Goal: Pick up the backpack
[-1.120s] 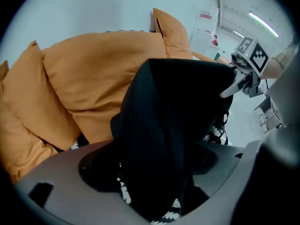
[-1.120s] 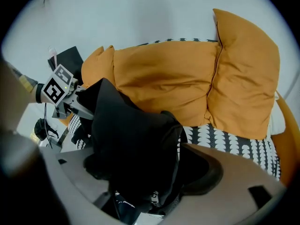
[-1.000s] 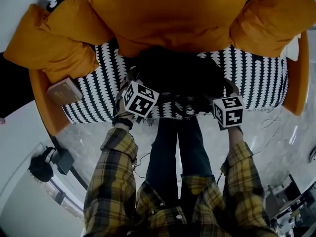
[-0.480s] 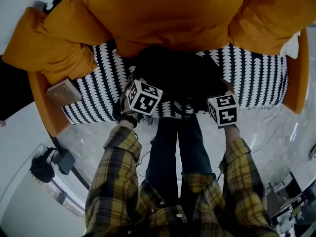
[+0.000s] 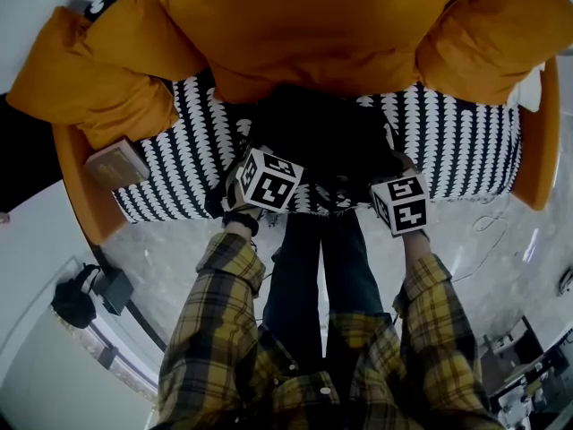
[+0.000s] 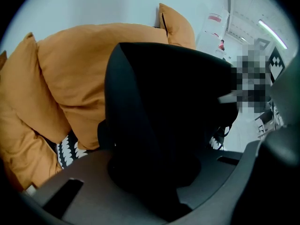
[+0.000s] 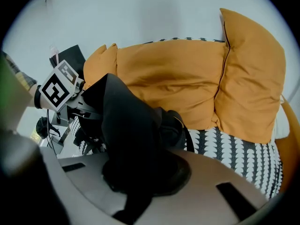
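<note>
Since the orange sofa (image 5: 543, 141) fills most of the head view, start there: big orange cushions (image 5: 313, 34) along the back, b/w patterned seat cover (image 5: 457, 141) below them. The backpack (image 5: 322, 137), black, sits mid-seat at the front edge, leaning toward the cushions, right in front of the person's legs. Plaid sleeves (image 5: 210, 330) reach down to it from both sides. A small box-like item (image 5: 116, 164) rests on the sofa arm at the view's left, well apart from the work.

L gripper (image 6: 154, 177): jaws closing, w/ black backpack fabric filling the gap between them; pads look to be bearing on it already. R gripper (image 7: 140, 172): jaws nearly together, pinched on a fold of the same black fabric at the pack's other side. Both point steeply down.

Step in hand, as I read it: securing the two-handed grip, lift not yet begun; the pack's base is on the seat.

Next move probably calls for both hands to rise together, evenly, so soft fabric doesn't slide out of either pinch. Straps hang loose near the seat edge and could snag, so lift straight up, then clear of the sofa.
</note>
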`<state>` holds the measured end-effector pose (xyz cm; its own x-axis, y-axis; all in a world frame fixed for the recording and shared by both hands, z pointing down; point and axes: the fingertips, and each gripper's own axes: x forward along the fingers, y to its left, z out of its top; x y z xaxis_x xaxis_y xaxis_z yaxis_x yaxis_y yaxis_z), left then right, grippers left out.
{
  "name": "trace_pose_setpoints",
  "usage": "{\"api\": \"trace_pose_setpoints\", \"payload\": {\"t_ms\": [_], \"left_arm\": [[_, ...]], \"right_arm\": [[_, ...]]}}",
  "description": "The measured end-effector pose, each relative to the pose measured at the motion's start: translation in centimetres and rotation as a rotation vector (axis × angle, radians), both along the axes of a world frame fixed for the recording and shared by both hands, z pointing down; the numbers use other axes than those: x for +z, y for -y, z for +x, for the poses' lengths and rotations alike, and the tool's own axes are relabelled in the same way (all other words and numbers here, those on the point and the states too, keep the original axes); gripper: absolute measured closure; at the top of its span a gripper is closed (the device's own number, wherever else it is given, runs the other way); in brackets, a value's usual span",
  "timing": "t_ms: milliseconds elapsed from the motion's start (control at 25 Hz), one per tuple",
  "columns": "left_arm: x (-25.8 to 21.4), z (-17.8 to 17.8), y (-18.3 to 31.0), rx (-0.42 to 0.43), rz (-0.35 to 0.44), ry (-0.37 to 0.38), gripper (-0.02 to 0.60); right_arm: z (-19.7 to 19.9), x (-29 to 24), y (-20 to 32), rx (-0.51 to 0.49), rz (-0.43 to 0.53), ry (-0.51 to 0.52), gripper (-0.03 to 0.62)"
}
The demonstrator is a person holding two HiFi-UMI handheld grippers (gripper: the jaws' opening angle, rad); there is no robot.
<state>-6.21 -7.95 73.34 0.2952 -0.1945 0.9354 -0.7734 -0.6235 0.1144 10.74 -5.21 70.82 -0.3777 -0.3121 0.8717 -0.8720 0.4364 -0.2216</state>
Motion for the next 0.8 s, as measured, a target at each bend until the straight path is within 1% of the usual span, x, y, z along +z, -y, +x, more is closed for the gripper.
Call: {"api": "trace_pose_setpoints", "payload": {"t_ms": [120, 440, 800], "left_arm": [[-0.5, -0.2, 0.2, -0.022, -0.004, -0.009, 0.526], [-2.2, -0.3, 0.1, -0.039, -0.012, -0.04, 0.526], [-5.4, -0.9, -1.1, -0.092, 0.006, -0.066, 0.526]], "right_arm": [[-0.3, -0.7, 0.1, -0.001, 0.002, 0.006, 0.563], [-0.2, -2.2, 0.4, -0.024, 0.035, 0.015, 0.565], [-0.6, -5.7, 0.3, -0.041, 0.072, 0.021, 0.565]]}}
